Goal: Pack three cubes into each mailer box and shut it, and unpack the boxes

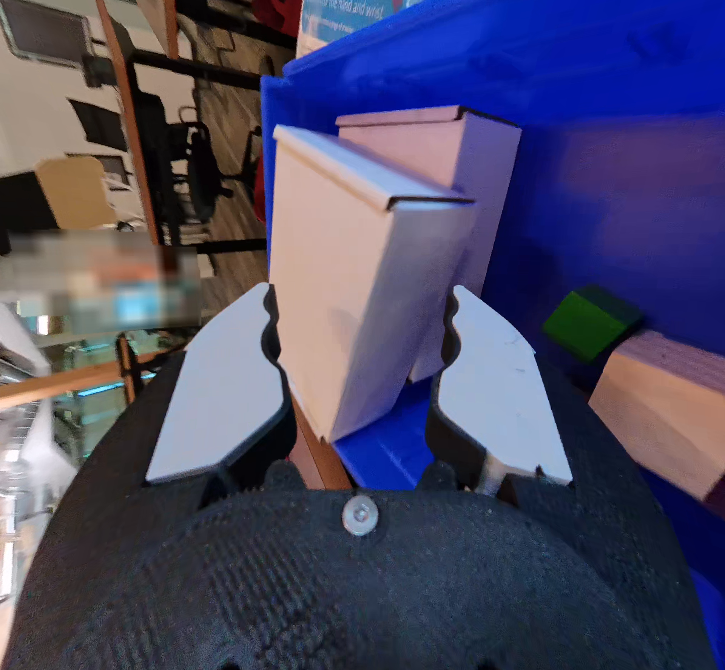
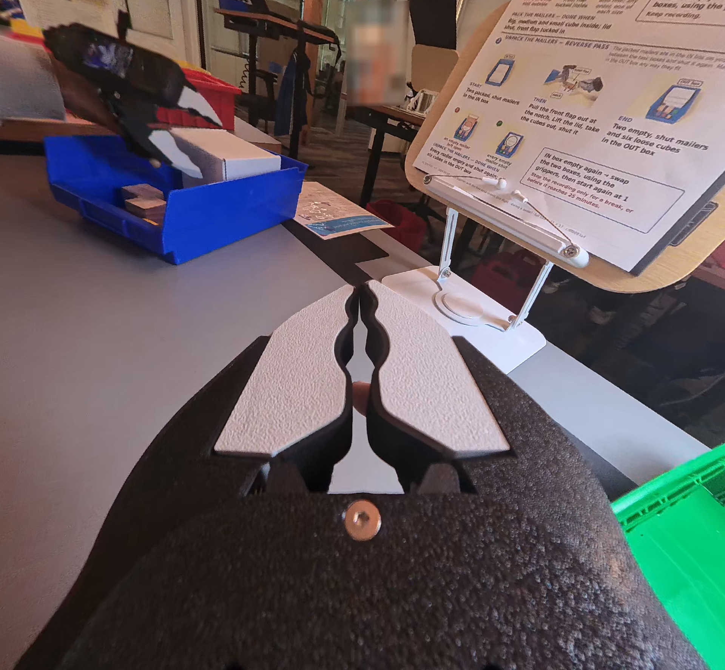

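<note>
My left gripper [image 1: 359, 321] is turned on its side inside the blue bin [image 1: 588, 102]. Its jaws stand on either side of a shut white mailer box [image 1: 333, 278], which is tilted and raised at its near corner. A second shut white mailer [image 1: 423, 149] lies behind it. A green cube [image 1: 584, 321] and a large wooden cube [image 1: 659, 408] sit in the bin to the right. The right wrist view shows the left gripper [image 2: 188, 137] at the bin [image 2: 219, 219], with wooden cubes [image 2: 143, 202] in it. My right gripper [image 2: 359, 294] is shut and empty above the grey table [image 2: 117, 317].
A stand with an instruction sheet [image 2: 588, 102] rises at the right on a white base [image 2: 490, 337]. A green bin [image 2: 674, 533] is at the lower right. A leaflet [image 2: 337, 211] lies by the table's far edge. A red bin [image 2: 208, 98] stands behind the blue one. The gap from one gripper's tips to the other's is roughly 45 cm. Measured from the fingertips, the green cube [image 1: 584, 321] is 6 cm or so from the left gripper and 45 cm from the right.
</note>
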Action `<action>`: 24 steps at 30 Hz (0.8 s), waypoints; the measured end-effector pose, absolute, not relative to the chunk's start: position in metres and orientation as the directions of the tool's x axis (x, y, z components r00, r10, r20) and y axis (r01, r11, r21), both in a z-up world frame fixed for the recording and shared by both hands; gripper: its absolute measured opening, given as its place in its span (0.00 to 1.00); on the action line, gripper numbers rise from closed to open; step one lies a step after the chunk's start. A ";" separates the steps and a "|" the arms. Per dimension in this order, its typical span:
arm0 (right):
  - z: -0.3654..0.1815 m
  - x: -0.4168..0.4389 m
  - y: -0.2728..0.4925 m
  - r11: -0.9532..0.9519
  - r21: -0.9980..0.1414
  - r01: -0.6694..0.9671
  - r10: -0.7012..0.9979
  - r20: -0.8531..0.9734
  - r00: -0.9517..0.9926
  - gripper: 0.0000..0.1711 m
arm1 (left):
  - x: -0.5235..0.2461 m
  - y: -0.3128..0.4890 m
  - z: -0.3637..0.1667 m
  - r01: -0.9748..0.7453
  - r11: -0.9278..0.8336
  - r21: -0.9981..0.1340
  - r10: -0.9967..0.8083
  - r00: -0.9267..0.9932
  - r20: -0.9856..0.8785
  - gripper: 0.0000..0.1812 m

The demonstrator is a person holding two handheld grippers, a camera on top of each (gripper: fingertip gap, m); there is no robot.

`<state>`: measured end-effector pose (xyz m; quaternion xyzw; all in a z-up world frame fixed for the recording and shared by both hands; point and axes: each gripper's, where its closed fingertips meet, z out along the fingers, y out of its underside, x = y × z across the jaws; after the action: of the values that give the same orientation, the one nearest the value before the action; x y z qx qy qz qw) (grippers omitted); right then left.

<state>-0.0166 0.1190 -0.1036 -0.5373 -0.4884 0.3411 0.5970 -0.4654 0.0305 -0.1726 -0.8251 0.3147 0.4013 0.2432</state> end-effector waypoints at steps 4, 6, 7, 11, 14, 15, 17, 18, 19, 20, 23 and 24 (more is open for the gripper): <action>-0.107 -0.018 0.118 0.193 -0.972 0.131 0.932 0.223 0.286 0.00 | -0.469 0.048 -0.193 -0.756 -0.655 0.011 -0.323 0.266 -0.908 0.41; -0.108 -0.017 0.117 0.200 -0.970 0.138 0.929 0.232 0.287 0.00 | -0.470 0.051 -0.192 -0.766 -0.639 0.072 -0.316 0.176 -0.932 0.37; -0.108 -0.016 0.117 0.204 -0.969 0.140 0.928 0.237 0.288 0.00 | -0.468 0.052 -0.189 -0.773 -0.632 0.058 -0.304 0.178 -0.936 0.36; -0.104 -0.013 0.120 0.201 -0.971 0.129 0.927 0.232 0.296 0.00 | -0.451 0.050 -0.153 -0.783 -0.617 -0.084 -0.220 0.273 -0.936 0.36; -0.103 -0.016 0.117 0.213 -0.968 0.133 0.926 0.243 0.288 0.03 | -0.424 0.045 -0.110 -0.794 -0.565 -0.224 -0.165 0.375 -0.912 0.36; -0.102 -0.017 0.115 0.229 -0.964 0.138 0.923 0.260 0.284 0.05 | -0.408 0.042 -0.093 -0.803 -0.531 -0.270 -0.153 0.404 -0.902 0.36; -0.098 -0.022 0.105 0.263 -0.955 0.140 0.919 0.292 0.264 0.10 | -0.366 0.036 -0.065 -0.827 -0.457 -0.327 -0.185 0.448 -0.874 0.36; -0.096 -0.025 0.099 0.282 -0.950 0.137 0.918 0.308 0.248 0.13 | -0.340 0.032 -0.053 -0.839 -0.409 -0.359 -0.211 0.470 -0.857 0.36; -0.092 -0.029 0.093 0.307 -0.942 0.135 0.914 0.332 0.235 0.15 | -0.310 0.027 -0.047 -0.842 -0.365 -0.396 -0.269 0.503 -0.821 0.36; -0.089 -0.032 0.086 0.342 -0.930 0.135 0.904 0.365 0.222 0.18 | -0.279 0.022 -0.044 -0.841 -0.320 -0.436 -0.334 0.531 -0.779 0.36; -0.084 -0.043 0.062 0.480 -0.859 0.177 0.845 0.507 0.168 0.32 | -0.194 0.008 -0.060 -0.855 -0.207 -0.475 -0.546 0.504 -0.669 0.36; -0.087 -0.045 0.053 0.535 -0.819 0.208 0.812 0.566 0.140 0.36 | -0.170 0.003 -0.072 -0.862 -0.186 -0.471 -0.616 0.476 -0.628 0.36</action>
<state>-0.0454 0.0535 -0.0865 -0.4183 -0.6100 0.2402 0.6287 -0.1698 0.0033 -0.0720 -0.7551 0.4894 0.1508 0.4094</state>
